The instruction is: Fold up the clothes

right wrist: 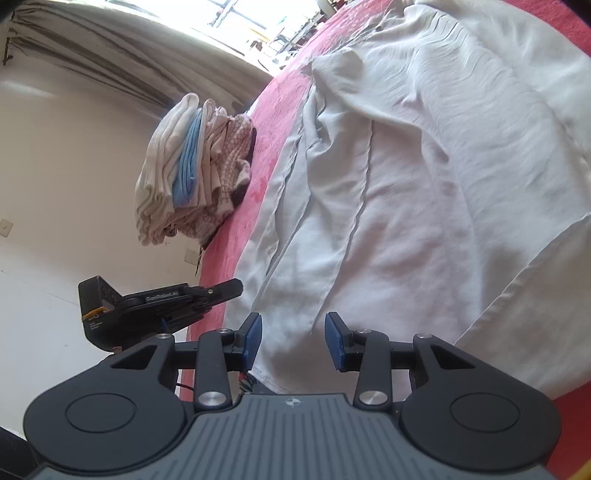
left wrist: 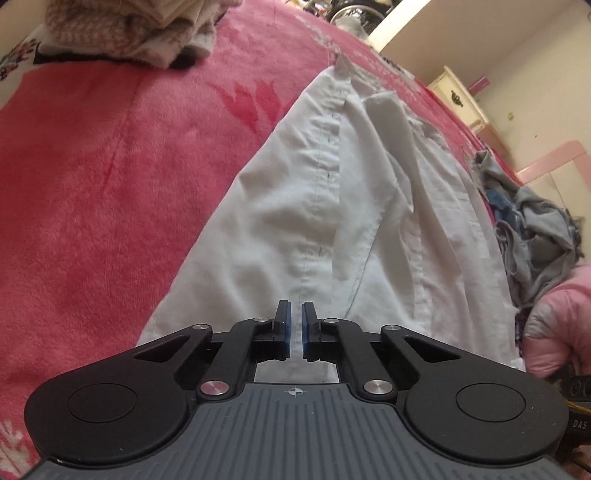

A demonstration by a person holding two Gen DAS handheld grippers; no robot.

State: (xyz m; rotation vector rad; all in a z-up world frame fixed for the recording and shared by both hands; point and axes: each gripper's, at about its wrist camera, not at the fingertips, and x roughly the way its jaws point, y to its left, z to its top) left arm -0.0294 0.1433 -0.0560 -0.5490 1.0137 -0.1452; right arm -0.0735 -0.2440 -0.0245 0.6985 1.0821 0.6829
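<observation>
A white button-up shirt (left wrist: pixel 295 206) lies spread on the pink bed cover (left wrist: pixel 110 184), its button strip running straight toward my left gripper (left wrist: pixel 296 325). That gripper's blue pads stand almost together, pinching the shirt's near hem. In the right wrist view the same shirt (right wrist: pixel 424 184) fills the right side, wrinkled, with a sleeve folded over. My right gripper (right wrist: pixel 293 339) hovers at the hem, its blue pads apart and pressing on nothing. The left gripper (right wrist: pixel 236 286) shows there at the shirt's left edge.
A stack of folded clothes (right wrist: pixel 195 166) sits on the bed's far side, also seen as a folded pile (left wrist: pixel 122 29). A heap of grey clothes (left wrist: pixel 535 229) lies past the shirt, by a pink quilt (left wrist: pixel 554 325). A white cabinet (left wrist: pixel 458 96) stands against the wall.
</observation>
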